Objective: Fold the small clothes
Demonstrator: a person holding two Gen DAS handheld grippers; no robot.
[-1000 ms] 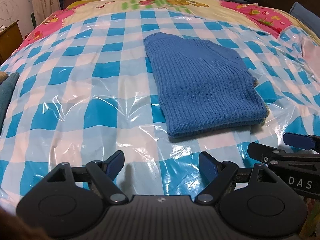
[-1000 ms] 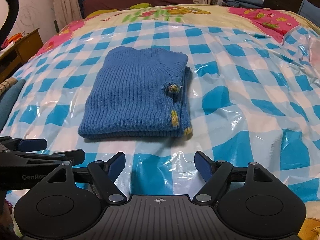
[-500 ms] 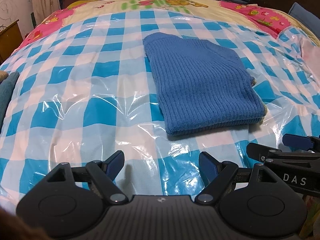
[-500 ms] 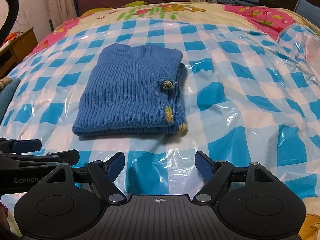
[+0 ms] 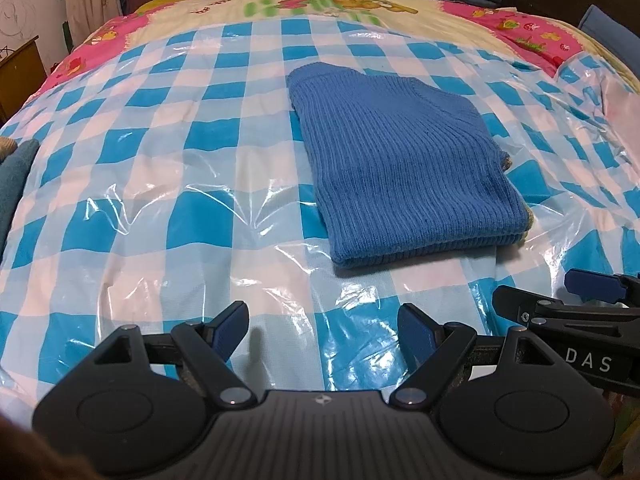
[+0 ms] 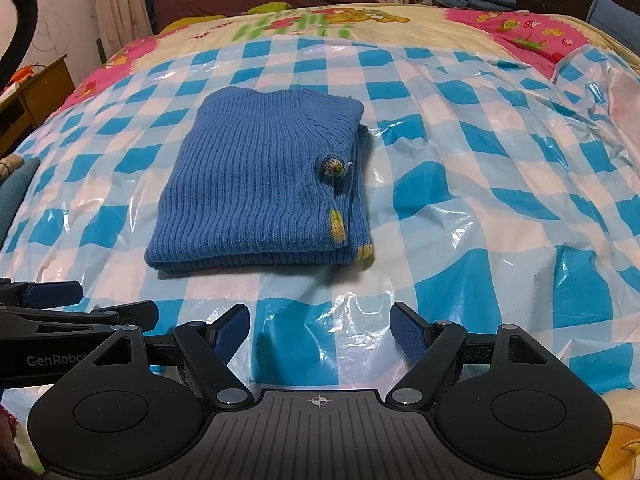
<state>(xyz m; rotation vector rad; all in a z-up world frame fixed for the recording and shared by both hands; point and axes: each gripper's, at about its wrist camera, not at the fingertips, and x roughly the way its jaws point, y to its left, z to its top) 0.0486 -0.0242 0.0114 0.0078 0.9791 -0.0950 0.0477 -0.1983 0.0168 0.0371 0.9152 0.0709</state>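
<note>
Right wrist view: blue knit sweater [image 6: 260, 196] folded into a neat rectangle on the checkered plastic sheet [image 6: 480, 208] over the bed, ahead and slightly left. Right gripper [image 6: 320, 334] spread wide, nothing between the blue pads, hovering short of the near fold. Left wrist view: same sweater [image 5: 404, 168] ahead-right, left gripper [image 5: 322, 332] also released and empty, right gripper's tip beside it. Fold looks done or near done. Risks: slick sheet letting the stack slide if nudged; a pad snagging the yellow-trimmed edge and pulling layers open; pinching plastic along with the knit.
</note>
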